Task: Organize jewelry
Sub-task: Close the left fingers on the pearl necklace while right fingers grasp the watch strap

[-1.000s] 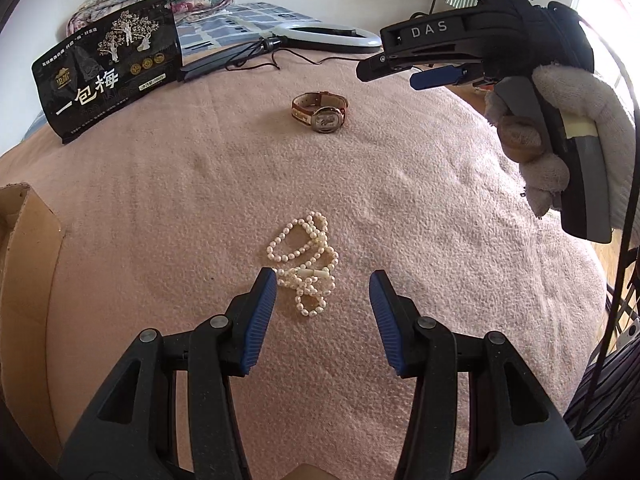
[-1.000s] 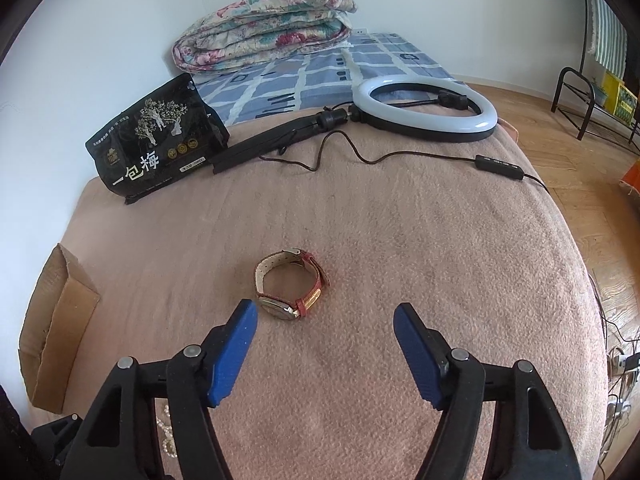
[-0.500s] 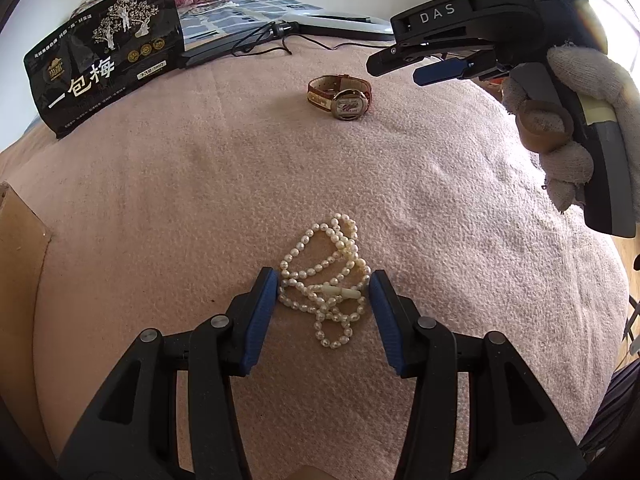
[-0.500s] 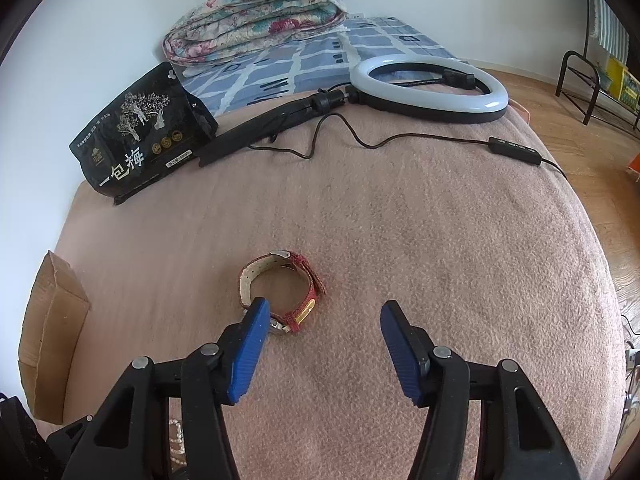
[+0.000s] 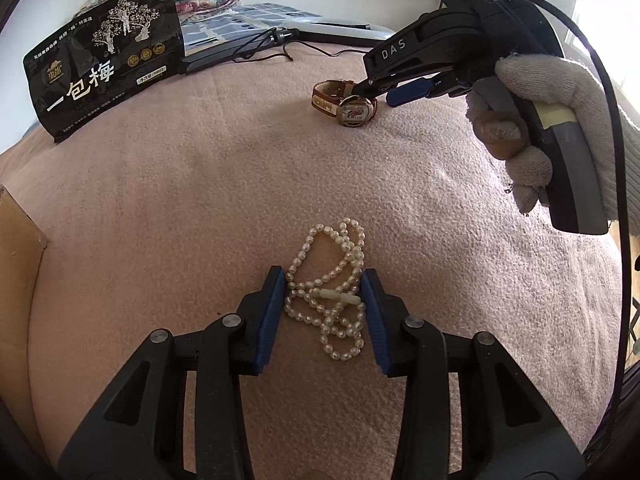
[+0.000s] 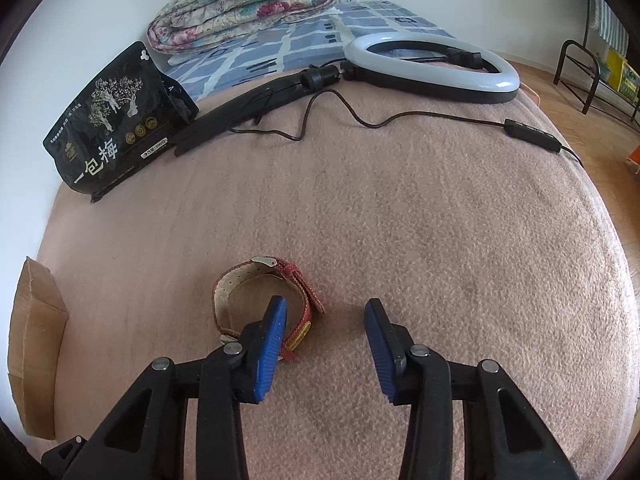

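A white pearl necklace [image 5: 336,248] lies heaped on the pink blanket [image 5: 180,208]. My left gripper [image 5: 323,276] straddles the heap, its jaws closing, and both blue pads touch the heap's sides. A red-strapped watch [image 6: 224,288] lies further back, and its dial shows in the left wrist view [image 5: 354,111]. My right gripper [image 6: 325,308] is down at the watch with its jaws closing. Its left pad stands inside the strap loop and its right pad stands apart on bare blanket, so only the strap's right side is between them. A gloved hand [image 5: 552,92] holds this gripper [image 5: 376,94].
A black snack pouch [image 6: 116,120] stands at the back left. A ring light [image 6: 432,68] with its stand and cable lies behind, and a folded quilt [image 6: 248,0] is by the wall. A cardboard box [image 6: 36,340] sits at the blanket's left edge.
My left gripper came down over the pearls and its jaws narrowed onto the heap. My right gripper sank to the watch, its jaws narrowed, and its left pad entered the strap loop.
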### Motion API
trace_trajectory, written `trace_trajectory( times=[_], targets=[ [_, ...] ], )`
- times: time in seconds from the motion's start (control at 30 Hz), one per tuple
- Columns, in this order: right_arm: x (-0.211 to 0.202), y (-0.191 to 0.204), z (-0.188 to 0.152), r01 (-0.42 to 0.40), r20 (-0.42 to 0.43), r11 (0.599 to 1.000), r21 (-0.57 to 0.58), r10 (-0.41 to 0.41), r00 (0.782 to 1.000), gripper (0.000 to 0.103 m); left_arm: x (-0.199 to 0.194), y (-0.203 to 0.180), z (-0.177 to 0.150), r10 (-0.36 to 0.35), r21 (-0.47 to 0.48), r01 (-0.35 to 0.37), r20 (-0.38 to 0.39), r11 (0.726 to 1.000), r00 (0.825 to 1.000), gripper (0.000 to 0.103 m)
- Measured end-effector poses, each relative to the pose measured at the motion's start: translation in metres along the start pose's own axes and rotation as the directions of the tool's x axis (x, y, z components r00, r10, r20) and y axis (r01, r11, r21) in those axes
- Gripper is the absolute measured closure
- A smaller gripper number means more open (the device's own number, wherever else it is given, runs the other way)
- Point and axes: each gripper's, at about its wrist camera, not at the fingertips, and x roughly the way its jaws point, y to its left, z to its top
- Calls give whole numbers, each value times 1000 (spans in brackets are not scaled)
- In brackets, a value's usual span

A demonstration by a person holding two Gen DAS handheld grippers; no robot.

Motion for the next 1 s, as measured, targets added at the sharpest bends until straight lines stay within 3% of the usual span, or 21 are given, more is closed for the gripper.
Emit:
trace_trajectory(
  times=[0.1,0.3,0.4,1.0],
  targets=[
    [3,3,0,12,0,1000,-7,-12,1000,67,0,2,0,-6,-7,6,2,1000,1000,72],
    [5,8,-1,6,-6,1000,-19,-6,1000,89,-1,5,1,-28,-16,28,-2,999,1000,88],
    [3,11,-2,9,-1,999,-34,-10,1000,93,-2,6,2,-36,-22,36,-8,999,999,94],
    [-47,28,-11,26,72,995,-97,-19,997,94,-33,3,-1,4,-19,-4,17,1000,1000,97]
  ],
)
